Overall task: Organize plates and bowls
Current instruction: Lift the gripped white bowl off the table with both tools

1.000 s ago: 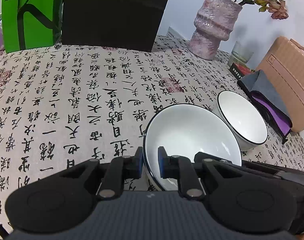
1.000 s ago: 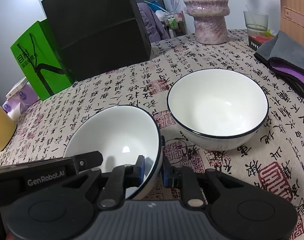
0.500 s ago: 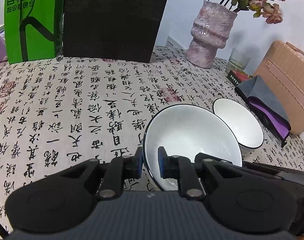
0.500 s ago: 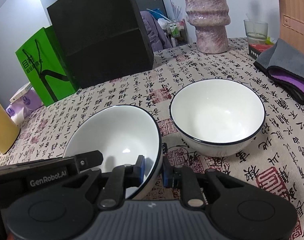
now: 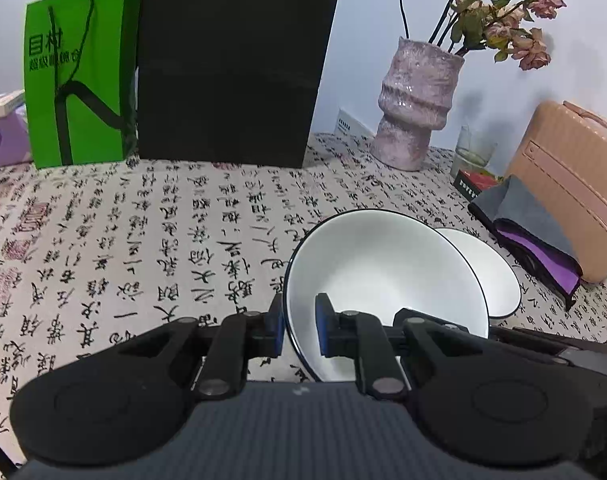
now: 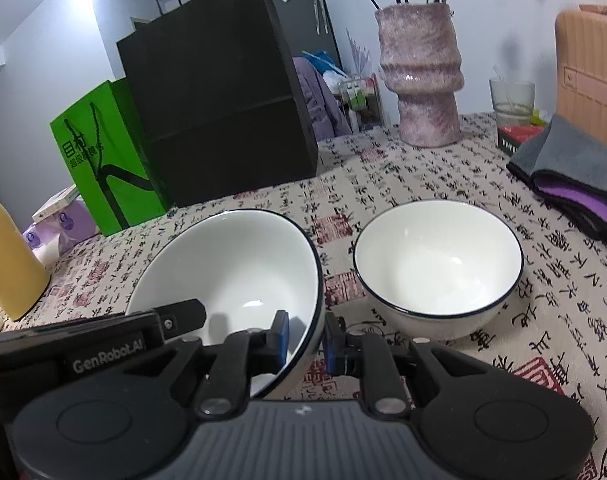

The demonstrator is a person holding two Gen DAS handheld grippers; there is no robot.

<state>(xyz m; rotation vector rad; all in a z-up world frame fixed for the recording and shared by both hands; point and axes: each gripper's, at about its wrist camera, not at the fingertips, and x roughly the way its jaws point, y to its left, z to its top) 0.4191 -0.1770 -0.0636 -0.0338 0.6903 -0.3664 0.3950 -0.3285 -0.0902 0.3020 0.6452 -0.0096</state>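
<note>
Gripping one bowl (image 6: 239,272) — yellow bottle (image 6: 5,256) only right-view.

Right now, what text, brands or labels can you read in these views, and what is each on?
"GenRobot.AI": side of the left gripper body, seen in the right wrist view.
"目村": green paper bag; the smaller line beneath is too blurred to read.
Calligraphy and red seal stamps cover the tablecloth; too distorted to quote.
Small dark box beside the glass: print illegible.

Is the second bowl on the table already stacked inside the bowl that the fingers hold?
No, the second bowl stands alone on the tablecloth, beside the held bowl.
</note>
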